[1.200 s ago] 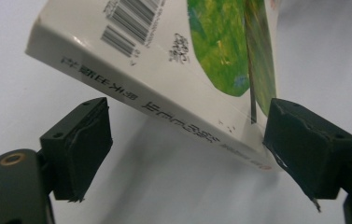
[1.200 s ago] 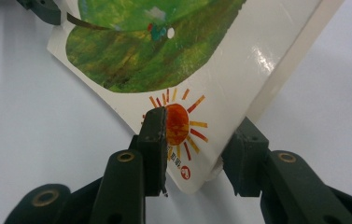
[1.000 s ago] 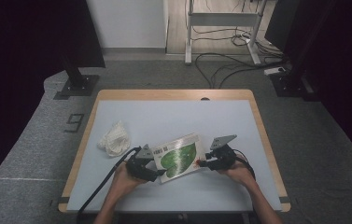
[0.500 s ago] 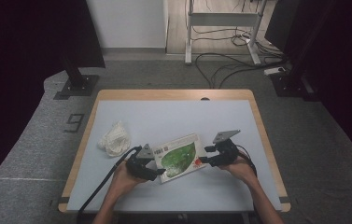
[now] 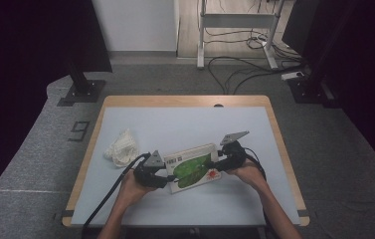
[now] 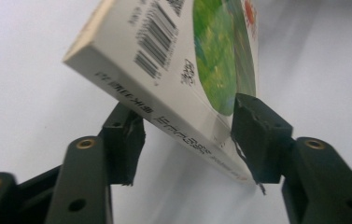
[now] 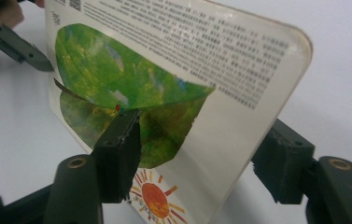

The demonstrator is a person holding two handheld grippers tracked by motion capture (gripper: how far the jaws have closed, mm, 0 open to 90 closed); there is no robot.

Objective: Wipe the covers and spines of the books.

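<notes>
Low in the middle of the high view, both forearms are reaching up from the bottom edge, the left gripper (image 5: 161, 178) and right gripper (image 5: 218, 165) each clamping an opposite end of the book (image 5: 193, 167), which is tilting above the table (image 5: 185, 124).

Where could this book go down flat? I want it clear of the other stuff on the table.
The far half of the table, beyond the book, is bare, and so is the near strip in front of both hands. The left side is tighter: a white crumpled cloth lies there. The middle is crowded by the left hand-held gripper and right hand-held gripper.
</notes>
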